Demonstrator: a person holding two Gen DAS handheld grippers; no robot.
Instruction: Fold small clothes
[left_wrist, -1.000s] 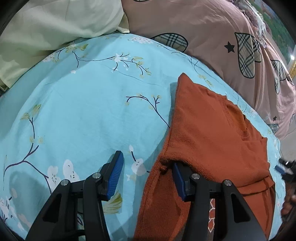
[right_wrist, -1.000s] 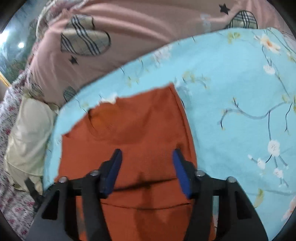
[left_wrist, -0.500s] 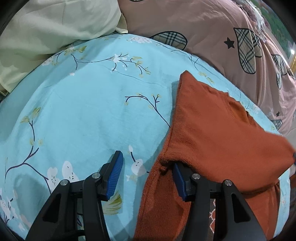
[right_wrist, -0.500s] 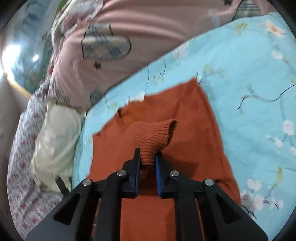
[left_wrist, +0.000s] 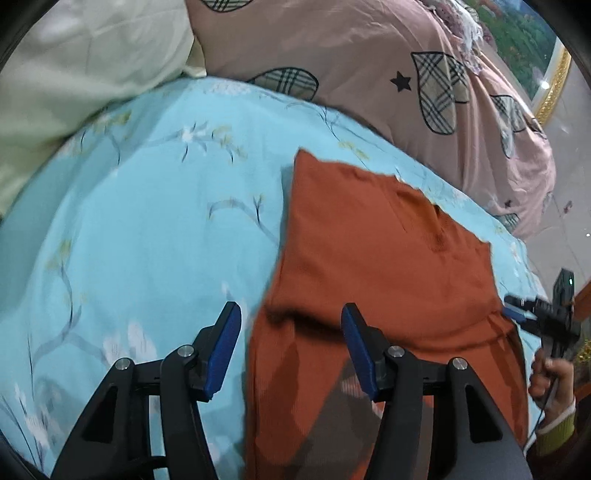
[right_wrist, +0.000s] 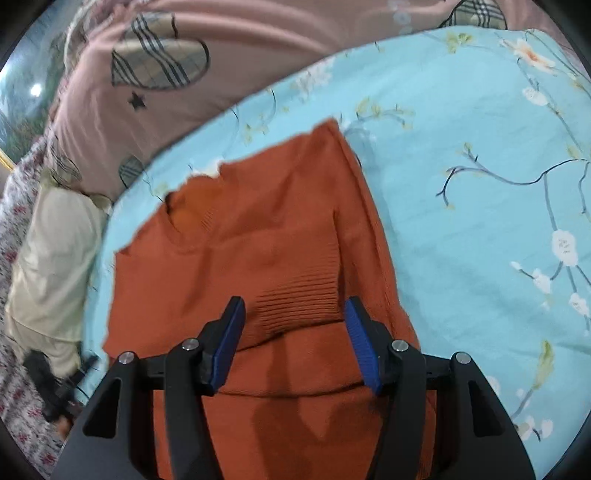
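orange knit sweater (right_wrist: 258, 240) lies flat on the blue floral bedsheet (left_wrist: 129, 229), neck end toward the pink duvet (left_wrist: 369, 66), both sleeves laid in over the body. pale green pillow (left_wrist: 74, 74) sits off at the far left corner, not involved.

right gripper (right_wrist: 293, 339) is spread wide, gripping nothing; its pads flank the ribbed cuff (right_wrist: 299, 306) of the folded-in sleeve w/o touching it, as far as i can tell. left gripper (left_wrist: 291, 347) also spread wide, empty, straddling the sweater's left edge: one pad over bare sheet, the other over knit.

what could go wrong, imo:

- cuff rests loose on top, nothing pins it. if the next grab lifts the hem end, that sleeve prob slides off or bunches → lumpy fold.
- left gripper straddles the cloth/sheet border. closing there could pinch sheet along w/ sweater, so the sheet drags up & the whole garment shifts.
- knit is thick & stretchy; a pinch on the top layer only would peel it from the layer under, fold opens up.
- if the 2 grippers grab at diff heights along the sides, the fold line goes skew, corners won't meet.
- bed is soft, so pressing down to reach the bottom layer may dent the surface & wrinkle the body.
- left-wrist view is a bit blurred, so how close that pad sits to the cloth is unclear.
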